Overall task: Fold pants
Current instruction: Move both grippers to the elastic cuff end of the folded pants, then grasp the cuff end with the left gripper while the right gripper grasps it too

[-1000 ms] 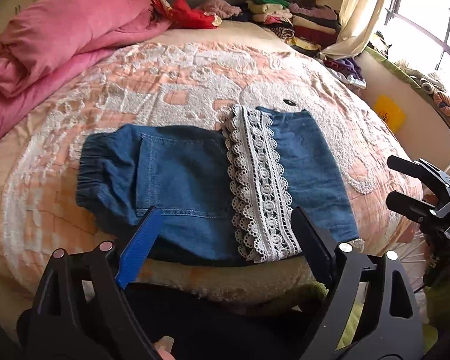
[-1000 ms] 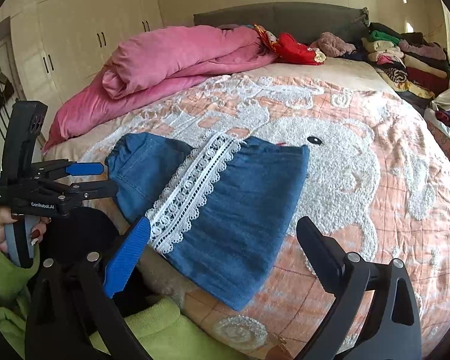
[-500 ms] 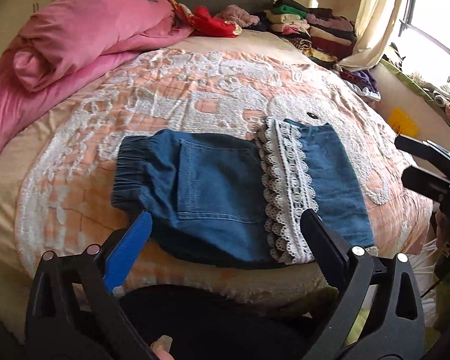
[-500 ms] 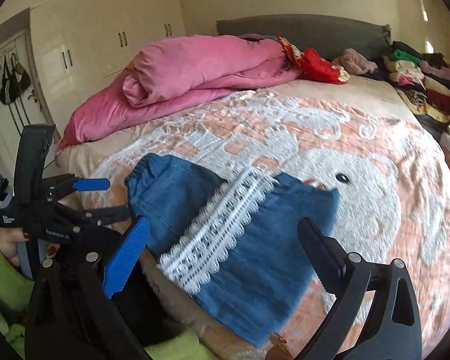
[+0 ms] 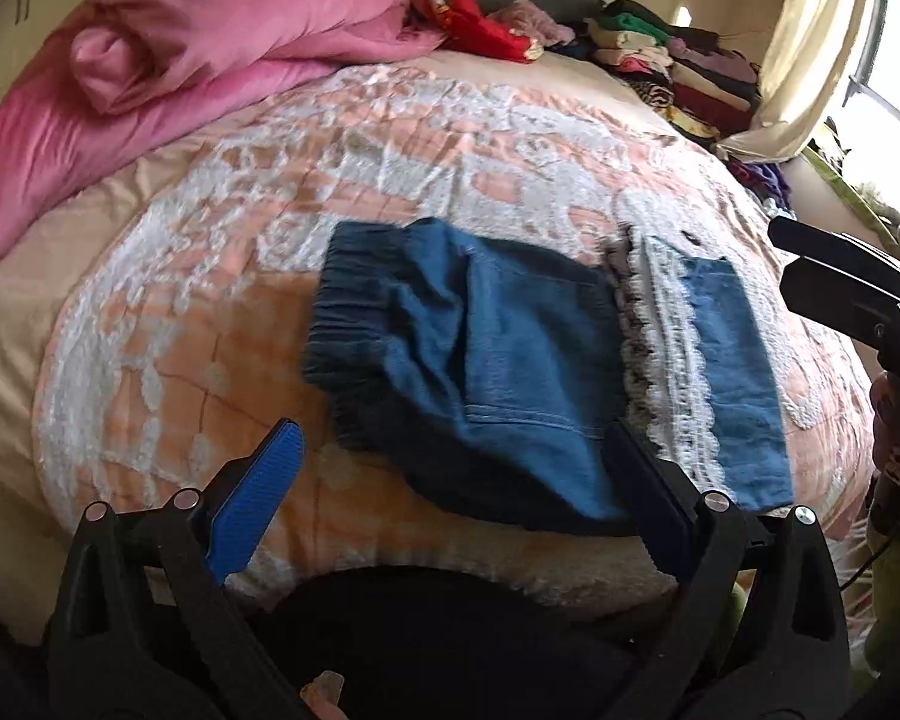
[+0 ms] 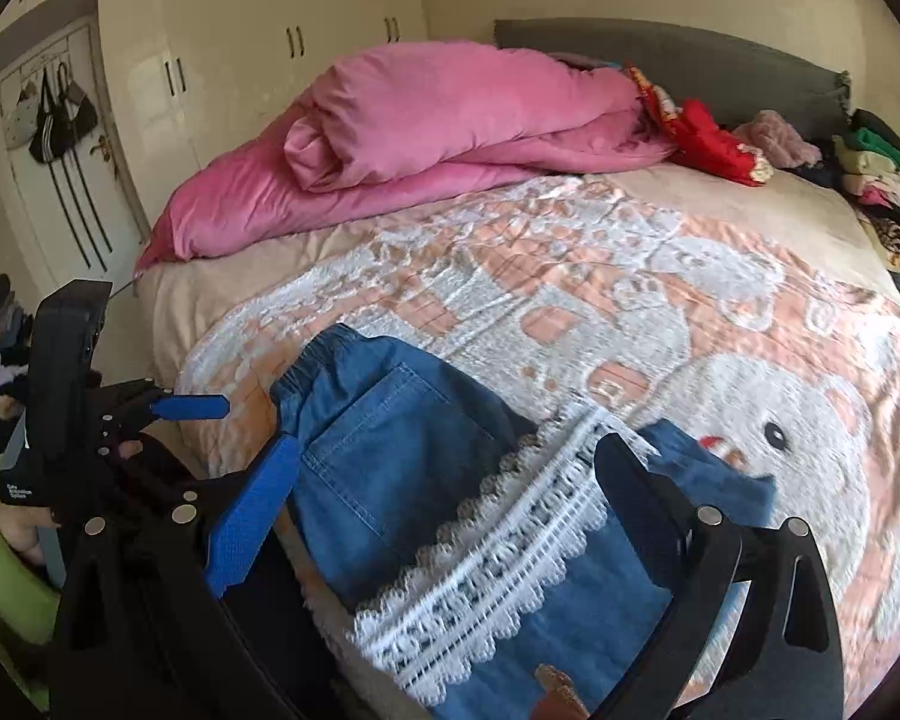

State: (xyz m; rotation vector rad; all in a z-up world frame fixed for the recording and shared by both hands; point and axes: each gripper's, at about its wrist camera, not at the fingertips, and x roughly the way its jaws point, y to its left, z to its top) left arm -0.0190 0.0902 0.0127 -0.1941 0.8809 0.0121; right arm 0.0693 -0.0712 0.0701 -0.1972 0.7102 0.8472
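Pants [image 5: 510, 372]: blue denim, folded, flat on the bed near its front edge; a white lace band [image 6: 498, 570] runs across them, the elastic waistband is at the left.
Left gripper [image 5: 450, 474]: jaws wide, nothing between them; they have just been opening; it hovers over the near edge of the pants.
Right gripper [image 6: 444, 492]: jaws wide, nothing held, above the lace band.
Bedspread [image 6: 630, 276]: peach with white raised animal pattern.
Duvet [image 6: 450, 126]: pink, rolled at the grey headboard [image 6: 690, 60].
Room: cream wardrobe [image 6: 258, 60], stacked clothes [image 5: 678, 72], curtain [image 5: 810, 48].
Writing: small white print on the left gripper's body, too small to read.
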